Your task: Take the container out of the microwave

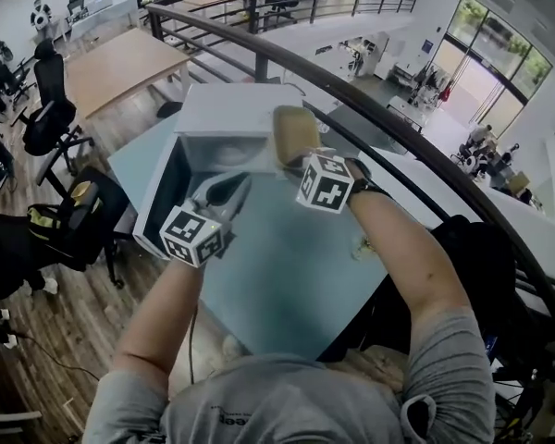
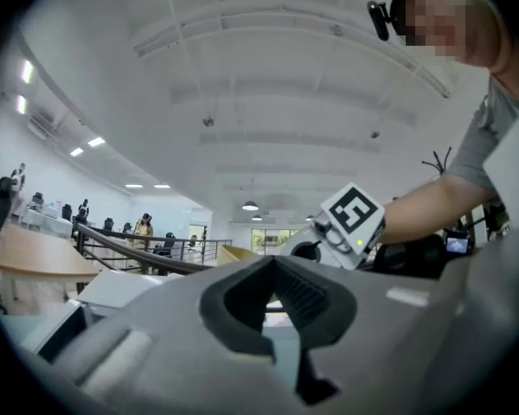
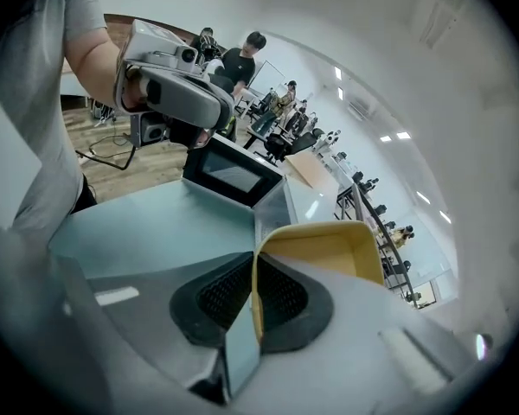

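The person leans over a pale blue table with a gripper in each hand. On it sits a white microwave, its door swung wide open to the left. The right gripper is clamped on the container, a yellowish open tub: the two ribbed pads pinch one thin side wall between them, and the tub's hollow faces up and away from the hand. From overhead the tub hangs in the air by the front right corner of the oven, off the table and, as far as I can make out, outside the cavity rather than in it. The left gripper hovers low in front of the open mouth, between the door and the tub. Its jaws are drawn together at the tips with nothing between them, and it touches neither oven nor tub. A dark railing curves past behind the table, with desks and office chairs on the floor beyond.
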